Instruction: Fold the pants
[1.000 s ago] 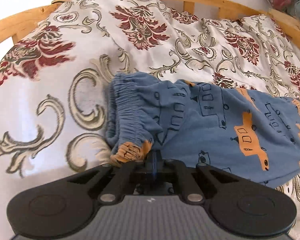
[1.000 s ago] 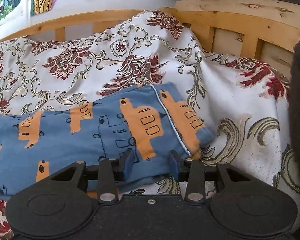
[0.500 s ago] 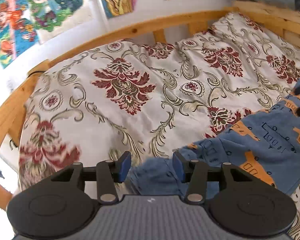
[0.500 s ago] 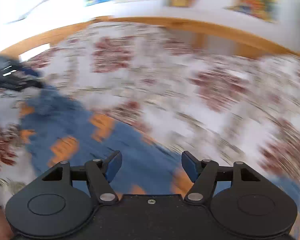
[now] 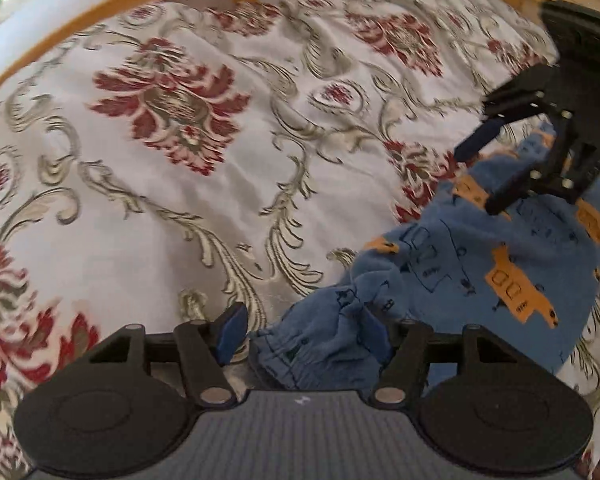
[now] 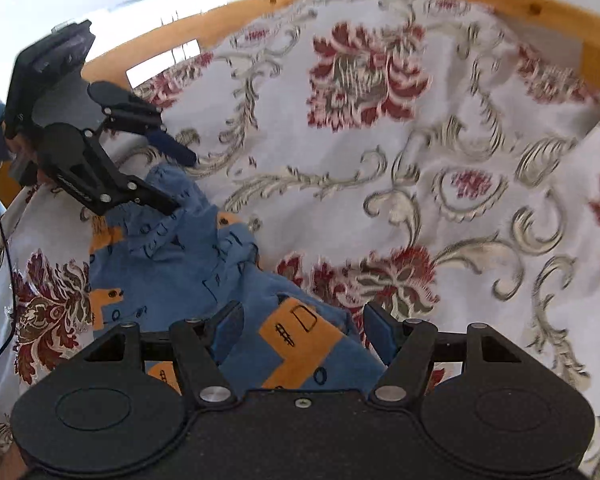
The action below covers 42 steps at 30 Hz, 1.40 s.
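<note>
Pants [image 5: 480,264], blue with orange vehicle prints, lie bunched on the floral bedspread [image 5: 204,168] at 4 o'clock, both grippers [image 5: 304,334] [image 6: 300,332] spread, gripping nothing.

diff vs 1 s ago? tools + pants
Left tool let go of the waistband: clamped shut a second ago, now open. Right tool was open then too. The pants, then spread flat, now lie bunched and shorter on the bedspread, which hasn't moved.

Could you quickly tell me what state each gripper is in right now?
Left gripper: open, holding nothing; the pants lie bunched between its fingers.
Right gripper: open, holding nothing; over the pants.
</note>
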Motion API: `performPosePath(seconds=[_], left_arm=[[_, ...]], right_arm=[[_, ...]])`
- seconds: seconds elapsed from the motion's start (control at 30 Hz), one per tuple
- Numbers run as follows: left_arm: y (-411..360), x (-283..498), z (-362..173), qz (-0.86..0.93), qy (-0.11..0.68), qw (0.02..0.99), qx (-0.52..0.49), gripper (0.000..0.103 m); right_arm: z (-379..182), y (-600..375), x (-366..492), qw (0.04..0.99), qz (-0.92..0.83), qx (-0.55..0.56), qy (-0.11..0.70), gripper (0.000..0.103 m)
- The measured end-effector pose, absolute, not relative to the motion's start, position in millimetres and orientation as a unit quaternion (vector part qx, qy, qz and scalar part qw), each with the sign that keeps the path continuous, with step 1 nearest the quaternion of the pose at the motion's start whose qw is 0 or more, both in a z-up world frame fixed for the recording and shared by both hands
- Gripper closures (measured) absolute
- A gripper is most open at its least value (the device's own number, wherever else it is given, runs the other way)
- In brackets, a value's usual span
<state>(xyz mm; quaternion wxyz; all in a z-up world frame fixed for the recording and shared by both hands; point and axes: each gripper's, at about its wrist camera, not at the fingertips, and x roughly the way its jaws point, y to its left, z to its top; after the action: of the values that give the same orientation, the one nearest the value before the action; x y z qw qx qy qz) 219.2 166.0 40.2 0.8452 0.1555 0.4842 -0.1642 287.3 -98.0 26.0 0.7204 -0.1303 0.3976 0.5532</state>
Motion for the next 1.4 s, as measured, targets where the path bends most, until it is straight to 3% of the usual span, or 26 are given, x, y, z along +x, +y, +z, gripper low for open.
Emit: performPosePath(seconds=[0.07, 0.13, 0.2, 0.27, 0.3, 0.37, 0.47, 0.83, 1.03, 1.17, 1.23, 1.4], left_arm=[[162.5, 221.1, 38.6, -0.17, 0.488, 0.839, 0.17, 0.037], [159.1, 221.0, 37.6, -0.173, 0.491, 0.834, 0.184, 0.046], [156.3, 220.2, 35.9, -0.171, 0.494, 0.829, 0.2, 0.056], [153.4, 219.6, 34.6, -0.164, 0.492, 0.827, 0.215, 0.066], [152.0, 219.9, 34.5, -0.156, 0.492, 0.828, 0.219, 0.072], [150.1, 220.0, 36.6, -0.139, 0.491, 0.83, 0.223, 0.076], [144.1, 215.5, 46.4, -0.121, 0.473, 0.84, 0.238, 0.078], [143.8, 195.2, 34.4, -0.08, 0.428, 0.856, 0.28, 0.078], [139.9, 186.3, 30.8, -0.085, 0.415, 0.857, 0.292, 0.077], [137.7, 182.8, 29.8, -0.088, 0.408, 0.855, 0.308, 0.076], [138.1, 182.7, 29.0, -0.088, 0.407, 0.856, 0.306, 0.076], [139.1, 183.5, 29.6, -0.089, 0.406, 0.857, 0.304, 0.076]], right_arm=[[18.6, -95.9, 290.8, 0.712, 0.554, -0.131, 0.411, 0.04], [15.1, -98.7, 290.5, 0.709, 0.554, -0.131, 0.416, 0.047], [12.7, -101.4, 290.0, 0.711, 0.552, -0.125, 0.417, 0.059], [11.5, -104.4, 288.4, 0.72, 0.545, -0.122, 0.412, 0.081], [11.5, -106.1, 286.2, 0.726, 0.541, -0.125, 0.406, 0.085], [12.6, -108.8, 282.0, 0.733, 0.538, -0.13, 0.395, 0.095], [18.7, -112.1, 271.9, 0.753, 0.526, -0.148, 0.367, 0.1], [32.0, -118.4, 206.4, 0.8, 0.502, -0.228, 0.237, 0.102], [4.1, -117.4, 190.5, 0.757, 0.531, -0.251, 0.287, 0.098], [17.9, -125.7, 217.3, 0.754, 0.542, -0.154, 0.337, 0.072], [26.7, -129.0, 232.9, 0.755, 0.537, -0.113, 0.36, 0.067], [26.3, -137.8, 279.3, 0.751, 0.488, 0.027, 0.445, 0.067]])
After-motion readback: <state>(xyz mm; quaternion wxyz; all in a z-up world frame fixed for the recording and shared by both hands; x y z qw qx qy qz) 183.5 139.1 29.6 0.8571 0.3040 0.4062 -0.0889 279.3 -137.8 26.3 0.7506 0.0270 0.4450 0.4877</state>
